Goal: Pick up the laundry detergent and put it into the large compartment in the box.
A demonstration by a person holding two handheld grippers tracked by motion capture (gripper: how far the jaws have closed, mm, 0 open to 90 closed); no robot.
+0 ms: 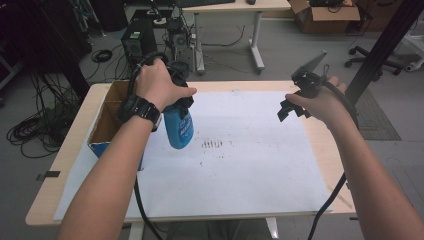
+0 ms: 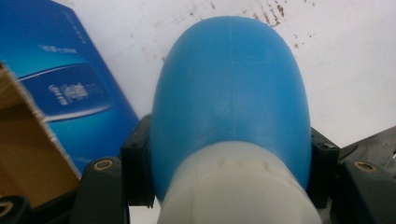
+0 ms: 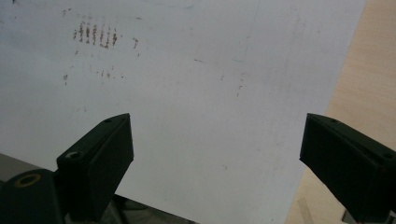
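A blue plastic bottle (image 1: 179, 129) with a white collar hangs above the white sheet (image 1: 250, 150), held bottom-down by my left gripper (image 1: 176, 102), which is shut on its neck. In the left gripper view the bottle (image 2: 231, 93) bulges out between the two black jaws, its white collar nearest the camera. My right gripper (image 1: 291, 106) hovers over the right part of the sheet, held up off the table. Its jaws stand wide apart in the right gripper view, and my right gripper (image 3: 215, 154) has nothing between them, just the sheet (image 3: 187, 93) below.
An open cardboard box with blue sides (image 1: 107, 122) stands at the table's left edge, just left of the bottle. Brown smudges (image 1: 212, 145) mark the middle of the sheet. Bare wooden table (image 1: 327, 150) borders the sheet at right. Desks, cables and a computer tower stand beyond.
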